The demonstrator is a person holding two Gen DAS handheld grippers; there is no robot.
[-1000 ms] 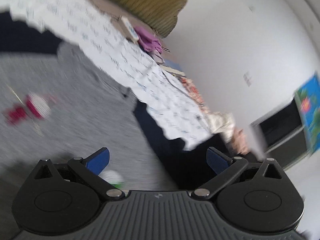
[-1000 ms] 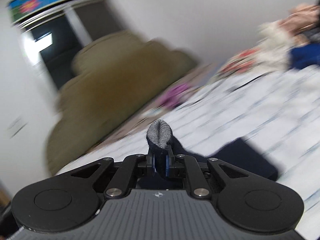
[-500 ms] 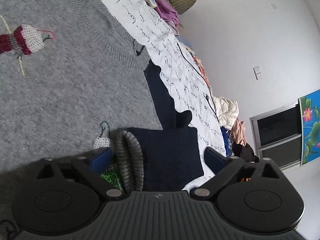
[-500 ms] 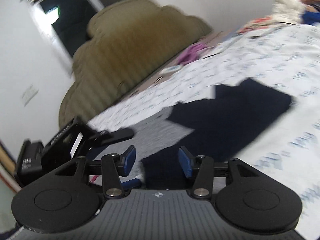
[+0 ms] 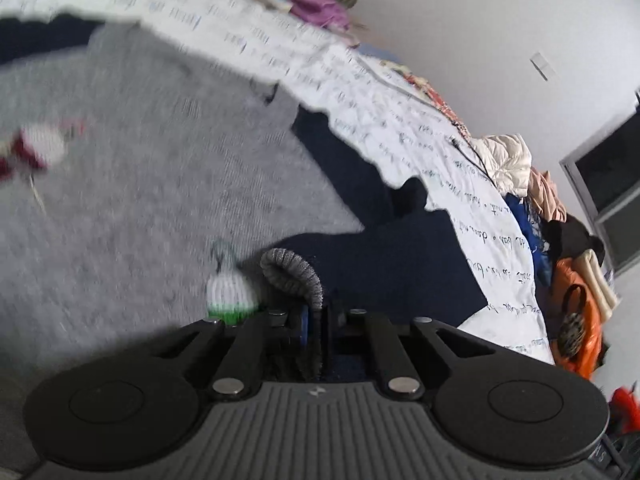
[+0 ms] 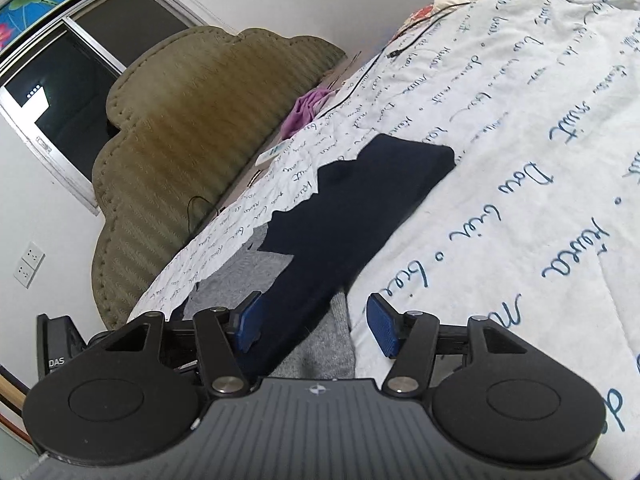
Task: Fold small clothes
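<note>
My left fingers (image 5: 316, 322): they have just been closing and now pinch the grey ribbed cuff (image 5: 294, 274) of the sweater sleeve.
My right fingers (image 6: 314, 326): they have just been opening and now stand partly open. The navy sleeve (image 6: 352, 208) and a bit of grey knit lie between them, but the pads do not press on it.
The sweater (image 5: 140, 184): it lies flat on the bed. The body is grey with little knitted pictures, and the sleeves are navy. One sleeve already lies across the body.
Step in hand: I think I am picking up this sleeve by its cuff to fold it in.
How to do it well: I should keep the pinch firm, lift the cuff only a little, and lay the sleeve straight with no bumps.
The bed: a white quilt (image 6: 520, 184) with blue writing covers it. It is soft, so cloth can bunch up.
The room: an olive headboard (image 6: 192, 128), a dark window (image 6: 72, 92), white walls, and a heap of clothes (image 5: 560, 240) at the bed's far end.
</note>
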